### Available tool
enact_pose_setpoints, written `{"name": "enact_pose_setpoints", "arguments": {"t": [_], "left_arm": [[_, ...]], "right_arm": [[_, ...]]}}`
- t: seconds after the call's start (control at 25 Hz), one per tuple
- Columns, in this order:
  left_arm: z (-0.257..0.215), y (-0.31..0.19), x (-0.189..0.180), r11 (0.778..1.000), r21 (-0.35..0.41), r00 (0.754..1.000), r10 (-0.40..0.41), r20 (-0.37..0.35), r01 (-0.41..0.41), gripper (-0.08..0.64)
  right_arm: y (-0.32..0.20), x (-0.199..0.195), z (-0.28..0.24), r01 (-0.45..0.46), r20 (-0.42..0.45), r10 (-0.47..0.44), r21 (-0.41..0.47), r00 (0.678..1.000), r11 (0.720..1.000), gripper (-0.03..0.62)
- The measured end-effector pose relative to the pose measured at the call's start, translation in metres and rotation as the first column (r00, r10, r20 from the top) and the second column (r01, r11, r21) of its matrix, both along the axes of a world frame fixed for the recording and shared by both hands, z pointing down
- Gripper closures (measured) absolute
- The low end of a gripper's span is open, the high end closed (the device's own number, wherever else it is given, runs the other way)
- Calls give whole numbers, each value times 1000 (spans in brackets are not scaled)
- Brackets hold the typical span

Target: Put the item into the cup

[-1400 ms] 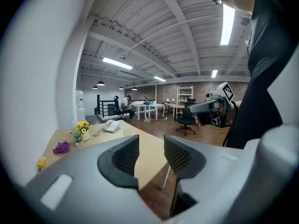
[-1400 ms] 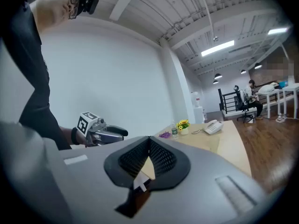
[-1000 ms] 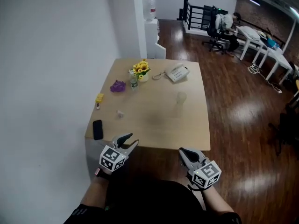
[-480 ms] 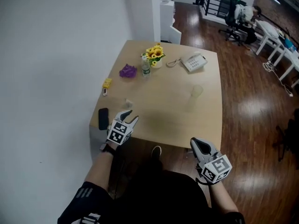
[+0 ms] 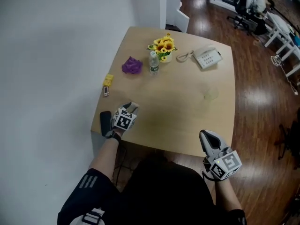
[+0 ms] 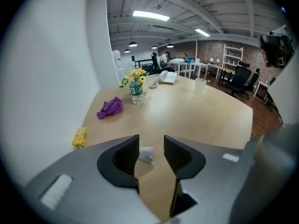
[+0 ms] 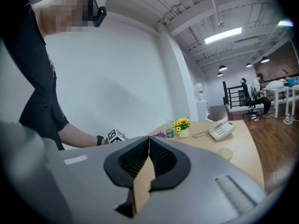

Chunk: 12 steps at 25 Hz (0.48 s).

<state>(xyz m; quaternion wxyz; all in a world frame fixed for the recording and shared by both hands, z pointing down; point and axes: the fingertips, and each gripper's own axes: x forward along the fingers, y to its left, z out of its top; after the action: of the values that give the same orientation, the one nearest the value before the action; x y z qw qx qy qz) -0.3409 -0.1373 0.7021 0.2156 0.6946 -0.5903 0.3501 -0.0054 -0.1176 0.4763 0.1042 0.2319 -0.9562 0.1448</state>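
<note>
While right tongs hang closed, left tongs gape toward packet

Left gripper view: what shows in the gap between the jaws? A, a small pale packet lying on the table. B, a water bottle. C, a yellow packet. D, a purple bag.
A: a small pale packet lies on the table, framed in the gap between the parted jaws of the left gripper.

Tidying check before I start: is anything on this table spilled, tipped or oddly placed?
Nothing is spilled or damaged. The cup and bottle stand upright. Only the dark flat object sits right at the table's near-left edge.
</note>
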Motion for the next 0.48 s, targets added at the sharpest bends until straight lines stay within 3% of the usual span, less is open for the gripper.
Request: {"name": "enact_pose_setpoints", "arguments": {"t": [0.24, 0.48], "left_arm": [[52, -24, -28, 992, -118, 997, -48, -55, 41, 410], [84, -29, -50, 966, -235, 992, -118, -41, 105, 444]], "right_arm": [[-27, -29, 17, -9, -35, 7, -52, 999, 999, 583], [-42, -37, 22, 14, -46, -17, -71, 999, 997, 583]]}}
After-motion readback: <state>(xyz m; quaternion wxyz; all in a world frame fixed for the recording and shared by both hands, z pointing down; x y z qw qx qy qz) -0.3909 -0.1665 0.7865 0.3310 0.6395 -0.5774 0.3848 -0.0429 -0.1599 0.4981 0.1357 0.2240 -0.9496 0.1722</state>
